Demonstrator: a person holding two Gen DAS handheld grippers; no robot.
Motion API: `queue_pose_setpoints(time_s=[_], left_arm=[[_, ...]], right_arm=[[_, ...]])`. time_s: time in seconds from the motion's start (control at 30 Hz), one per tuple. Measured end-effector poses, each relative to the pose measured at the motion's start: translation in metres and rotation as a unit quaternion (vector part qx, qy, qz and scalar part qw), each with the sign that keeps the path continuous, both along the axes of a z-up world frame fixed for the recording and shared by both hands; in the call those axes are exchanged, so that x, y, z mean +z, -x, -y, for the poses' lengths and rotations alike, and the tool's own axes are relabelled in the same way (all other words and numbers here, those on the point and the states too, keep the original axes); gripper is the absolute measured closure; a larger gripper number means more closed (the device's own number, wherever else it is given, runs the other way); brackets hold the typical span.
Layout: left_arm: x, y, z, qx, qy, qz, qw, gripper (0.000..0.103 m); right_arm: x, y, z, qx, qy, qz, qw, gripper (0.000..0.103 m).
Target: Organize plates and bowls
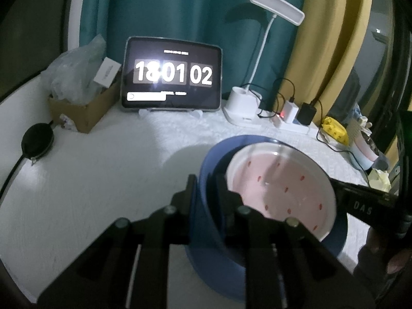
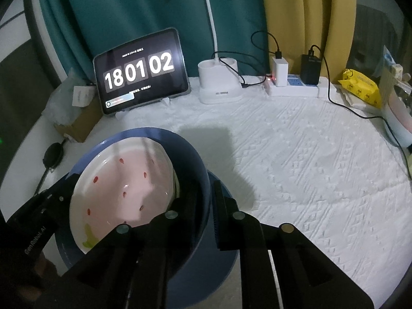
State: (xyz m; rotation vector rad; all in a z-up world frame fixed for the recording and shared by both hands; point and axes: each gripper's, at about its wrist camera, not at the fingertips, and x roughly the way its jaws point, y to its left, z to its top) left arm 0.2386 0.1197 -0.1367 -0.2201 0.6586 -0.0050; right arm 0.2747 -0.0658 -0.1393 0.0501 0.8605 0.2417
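Near the front edge of the tabletop point(image 2: 309, 154), the blue bowl point(image 2: 195, 159) holds the pink plate point(image 2: 123, 188). Left tongs point(image 1: 203, 188) and right tongs point(image 2: 203, 195) each clamp its rim. Stacking looks done; placing the stack remains.

A pink plate point(image 1: 280, 188) with red specks and white rim lies tilted inside a blue bowl point(image 1: 206, 221).

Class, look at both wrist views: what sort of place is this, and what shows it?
Probably a room at home, not a kitchen: a cloth-covered table before curtains, with a tablet clock, desk lamp and power strip.
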Motion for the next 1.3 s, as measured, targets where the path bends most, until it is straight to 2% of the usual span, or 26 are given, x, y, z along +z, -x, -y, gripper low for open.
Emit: queue_pose_setpoints(time_s=[0.33, 0.43, 0.73, 0.97, 1.2, 1.23, 1.3], left_arm=[[0.007, 0.011, 0.006, 0.026, -0.028, 0.01, 0.9992, 0.072], [0.01, 0.014, 0.005, 0.029, -0.023, 0.015, 0.9992, 0.053], [0.018, 0.026, 0.018, 0.026, -0.037, 0.022, 0.9987, 0.051], [0.025, 0.039, 0.031, 0.017, -0.037, 0.032, 0.9987, 0.05], [0.035, 0.054, 0.049, 0.007, -0.04, 0.044, 0.9982, 0.05], [0.036, 0.056, 0.052, 0.006, -0.041, 0.045, 0.9981, 0.049], [0.037, 0.06, 0.057, 0.004, -0.04, 0.047, 0.9981, 0.037]], right_arm=[[0.003, 0.007, 0.004, -0.003, 0.037, 0.013, 0.999, 0.07], [0.004, 0.009, 0.007, -0.004, 0.037, 0.018, 0.999, 0.068], [0.01, 0.02, 0.014, 0.003, 0.033, 0.027, 0.999, 0.06], [0.017, 0.034, 0.023, 0.007, 0.028, 0.039, 0.999, 0.051], [0.024, 0.05, 0.036, 0.004, 0.026, 0.051, 0.998, 0.049], [0.025, 0.053, 0.039, 0.001, 0.026, 0.051, 0.998, 0.049], [0.025, 0.058, 0.045, -0.002, 0.025, 0.053, 0.998, 0.049]])
